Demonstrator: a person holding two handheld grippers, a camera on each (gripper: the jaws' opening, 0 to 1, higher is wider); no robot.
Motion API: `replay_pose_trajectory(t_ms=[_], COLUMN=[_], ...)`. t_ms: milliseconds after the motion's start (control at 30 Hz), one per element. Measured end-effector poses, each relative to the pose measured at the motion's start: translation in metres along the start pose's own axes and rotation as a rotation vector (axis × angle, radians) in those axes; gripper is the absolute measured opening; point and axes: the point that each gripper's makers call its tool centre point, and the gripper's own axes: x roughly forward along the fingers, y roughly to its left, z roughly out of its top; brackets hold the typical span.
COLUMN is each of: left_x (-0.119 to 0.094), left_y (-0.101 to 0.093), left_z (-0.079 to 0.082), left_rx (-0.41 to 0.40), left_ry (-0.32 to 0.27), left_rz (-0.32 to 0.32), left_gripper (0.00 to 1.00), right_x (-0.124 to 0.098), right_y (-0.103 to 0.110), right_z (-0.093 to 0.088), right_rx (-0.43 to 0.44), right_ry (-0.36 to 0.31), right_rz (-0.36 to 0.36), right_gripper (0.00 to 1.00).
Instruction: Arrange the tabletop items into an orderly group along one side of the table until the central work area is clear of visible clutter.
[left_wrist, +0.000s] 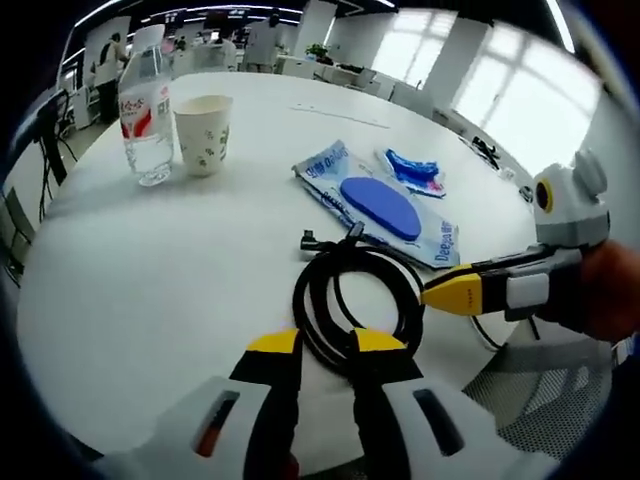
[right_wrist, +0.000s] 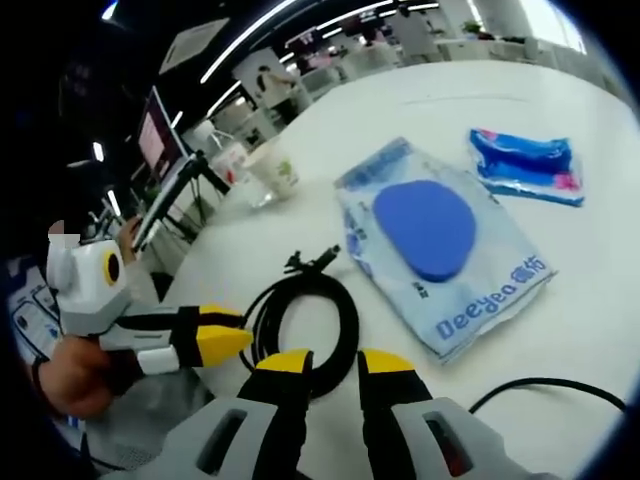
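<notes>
- Left gripper view, nearest first: the left gripper (left_wrist: 328, 350) has its yellow-tipped jaws spread apart and gripping nothing, straddling the near edge of the coiled black cable (left_wrist: 355, 300) at the rim of the white round table (left_wrist: 150, 300).
- The right gripper (left_wrist: 455, 293) comes in from the right with its tip just beside the coil. Its jaws look pressed together there, while the right gripper view (right_wrist: 330, 365) shows a gap between them at the coil's near side, so I cannot tell whether it is clenched.
- Handling, as a judgement: the cable looks light, limp and springy, so the loops may slip apart. Pinching across all the bundled strands at one side should hold better than taking a single strand or the plug end (right_wrist: 310, 262).
- Just beyond the coil lies a flat wet-wipes pack (left_wrist: 385, 205) with a blue lid, soft and probably easy to slide. Beside it sits a small blue packet (left_wrist: 412, 172).
- Farther off, well apart to the left, a water bottle (left_wrist: 146, 115) and a paper cup (left_wrist: 203, 133) stand upright, touching or nearly so. Both could tip if knocked.
- Another thin black cord (right_wrist: 545, 390) trails near the table edge and may snag.
</notes>
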Motion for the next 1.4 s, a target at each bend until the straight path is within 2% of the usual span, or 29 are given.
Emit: replay_pose_trajectory(t_ms=[200, 467, 567, 800, 1133, 1400], left_x=[0.002, 0.004, 0.006, 0.006, 0.001, -0.004], left_y=[-0.001, -0.005, -0.004, -0.002, -0.002, -0.004], left_z=[-0.001, -0.003, -0.004, 0.0, -0.001, -0.005], left_rx=[-0.027, -0.016, -0.016, -0.046, -0.071, -0.07], left_ry=[-0.007, 0.001, 0.005, -0.006, -0.012, 0.003], left_rz=[-0.017, -0.035, -0.04, -0.049, -0.052, -0.046], left_gripper=[0.12, 0.06, 0.05, 0.03, 0.03, 0.02], right_x=[0.005, 0.01, 0.009, 0.006, 0.0, -0.003], right_y=[0.0, 0.002, -0.001, -0.001, 0.009, 0.017], right_z=[0.001, -0.003, -0.007, -0.002, 0.002, -0.008], right_rx=[0.007, -0.01, -0.038, -0.006, -0.015, -0.012], right_ry=[0.006, 0.031, 0.056, 0.014, -0.011, -0.001], right_rz=[-0.002, -0.018, -0.034, -0.019, 0.002, 0.017], right_gripper=[0.15, 0.13, 0.07, 0.03, 0.02, 0.03])
